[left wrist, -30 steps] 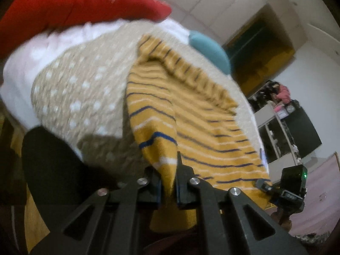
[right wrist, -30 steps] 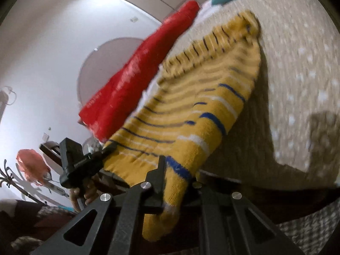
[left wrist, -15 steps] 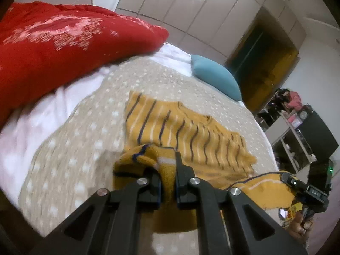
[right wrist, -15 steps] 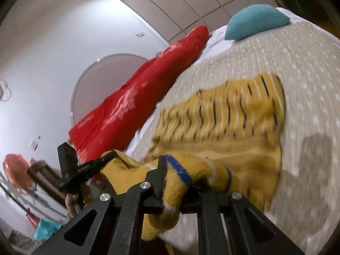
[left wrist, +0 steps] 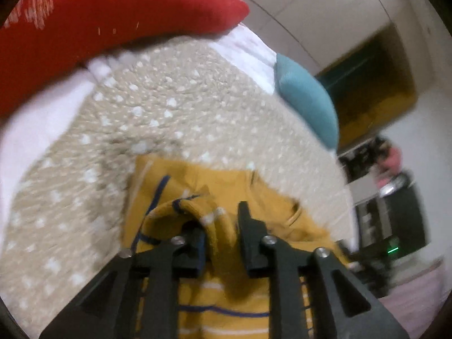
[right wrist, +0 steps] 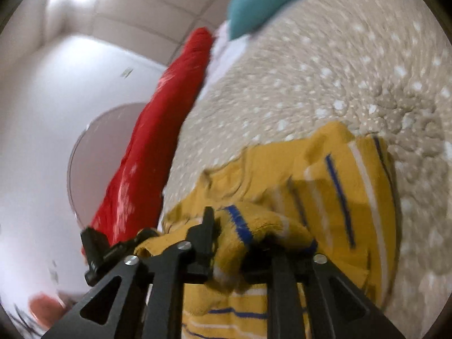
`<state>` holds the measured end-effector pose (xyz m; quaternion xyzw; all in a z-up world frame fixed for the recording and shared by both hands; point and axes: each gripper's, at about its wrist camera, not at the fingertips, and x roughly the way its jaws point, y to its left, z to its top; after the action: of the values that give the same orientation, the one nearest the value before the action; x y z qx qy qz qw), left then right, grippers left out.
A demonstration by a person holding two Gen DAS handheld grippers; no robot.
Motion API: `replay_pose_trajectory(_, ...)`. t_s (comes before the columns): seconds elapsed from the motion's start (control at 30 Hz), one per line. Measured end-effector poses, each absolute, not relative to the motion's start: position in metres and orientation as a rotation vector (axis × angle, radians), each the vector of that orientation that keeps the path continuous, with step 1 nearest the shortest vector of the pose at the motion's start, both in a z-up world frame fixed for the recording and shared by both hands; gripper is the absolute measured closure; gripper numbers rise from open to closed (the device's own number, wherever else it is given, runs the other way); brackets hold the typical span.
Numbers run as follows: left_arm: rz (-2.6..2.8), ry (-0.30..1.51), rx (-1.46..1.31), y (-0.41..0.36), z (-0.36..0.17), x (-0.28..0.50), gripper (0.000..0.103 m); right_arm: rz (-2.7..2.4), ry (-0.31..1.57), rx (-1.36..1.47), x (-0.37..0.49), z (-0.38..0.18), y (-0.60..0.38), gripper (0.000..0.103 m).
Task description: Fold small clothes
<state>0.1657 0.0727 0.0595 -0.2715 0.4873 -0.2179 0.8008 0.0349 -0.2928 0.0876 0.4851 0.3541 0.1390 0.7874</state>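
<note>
Left wrist view
Left gripper: jaws just been opening, now narrowly parted; a bunched edge of the yellow striped sweater sits between them, the right finger standing clear of the cloth.
Sweater: folded over on itself on the speckled beige bedspread, at the near part of the bed.
Far edge of bed: red duvet and teal pillow.

Right wrist view
Right gripper: jaws just been opening, a small gap; a thick fold of the sweater lies between the fingers; whether the pads press it, I cannot tell.
Left gripper: at the sweater's other corner.
Bedspread: open beyond the sweater.
</note>
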Motion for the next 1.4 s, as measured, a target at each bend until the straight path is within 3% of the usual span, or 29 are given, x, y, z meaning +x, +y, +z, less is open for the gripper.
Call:
replay_pose_trajectory(0.03, -0.470, 1.047, -0.625, 0.077, 0.057, 0.173, 0.077, 0.283, 0.765, 1.068, 0.044, 0.083, -0.297, 0.073)
replay_pose_trajectory(0.07, -0.478, 1.040, -0.664, 0.081, 0.055, 0.180, 0.076, 0.265, 0.763, 1.083, 0.049, 0.081, -0.301, 0.059)
replay_pose_trajectory(0.13, -0.475, 1.019, -0.676, 0.086, 0.058, 0.187, 0.068, 0.241, 0.731, 1.134, 0.058, 0.077, -0.310, 0.042)
replay_pose_trajectory(0.23, -0.418, 0.985, -0.679, 0.094, 0.063, 0.189, 0.050, 0.215, 0.716, 1.195, 0.068, 0.075, -0.318, 0.038)
replay_pose_trajectory(0.5, -0.359, 0.999, -0.430, 0.098, 0.075, 0.160, 0.046, 0.124, 0.754, 0.852, 0.051, 0.120, -0.306, 0.035)
replay_pose_trajectory(0.57, -0.394, 1.007, -0.341, 0.096, 0.071, 0.137, 0.040, 0.147, 0.779, 0.725, 0.028, 0.128, -0.293, 0.026)
replay_pose_trajectory(0.63, -0.418, 1.024, -0.280, 0.096, 0.062, 0.115, 0.037, 0.172, 0.807, 0.655, 0.001, 0.127, -0.283, 0.023)
replay_pose_trajectory(0.8, -0.455, 1.048, -0.095, 0.082, 0.031, 0.064, 0.032, 0.170, 0.847, 0.551, -0.066, 0.103, -0.267, 0.023)
replay_pose_trajectory(0.83, -0.459, 1.059, -0.061, 0.077, 0.022, 0.058, 0.032, 0.179, 0.850, 0.551, -0.076, 0.097, -0.263, 0.027)
replay_pose_trajectory(0.87, -0.455, 1.079, -0.042, 0.074, 0.018, 0.056, 0.035, 0.171, 0.853, 0.540, -0.082, 0.091, -0.259, 0.045)
replay_pose_trajectory(0.93, -0.411, 1.097, 0.015, 0.075, 0.017, 0.055, 0.076, 0.129, 0.862, 0.541, -0.087, 0.083, -0.263, 0.070)
replay_pose_trajectory(1.0, -0.353, 1.081, 0.028, 0.085, 0.028, 0.056, 0.082, 0.095, 0.828, 0.627, -0.089, 0.075, -0.289, 0.076)
replay_pose_trajectory(1.03, -0.313, 1.065, 0.038, 0.091, 0.035, 0.056, 0.082, 0.028, 0.820, 0.637, -0.093, 0.074, -0.302, 0.081)
replay_pose_trajectory(1.2, -0.201, 0.954, 0.082, 0.114, 0.065, 0.035, 0.074, -0.099, 0.780, 0.712, -0.121, 0.073, -0.345, 0.076)
replay_pose_trajectory(1.27, -0.209, 0.920, 0.078, 0.114, 0.073, 0.024, 0.065, -0.069, 0.715, 0.713, -0.132, 0.089, -0.345, 0.076)
replay_pose_trajectory(1.33, -0.253, 0.888, 0.058, 0.104, 0.080, 0.017, 0.044, -0.026, 0.673, 0.675, -0.130, 0.106, -0.336, 0.075)
replay_pose_trajectory(1.4, -0.306, 0.836, 0.053, 0.085, 0.084, 0.010, 0.036, 0.039, 0.659, 0.624, -0.114, 0.121, -0.317, 0.072)
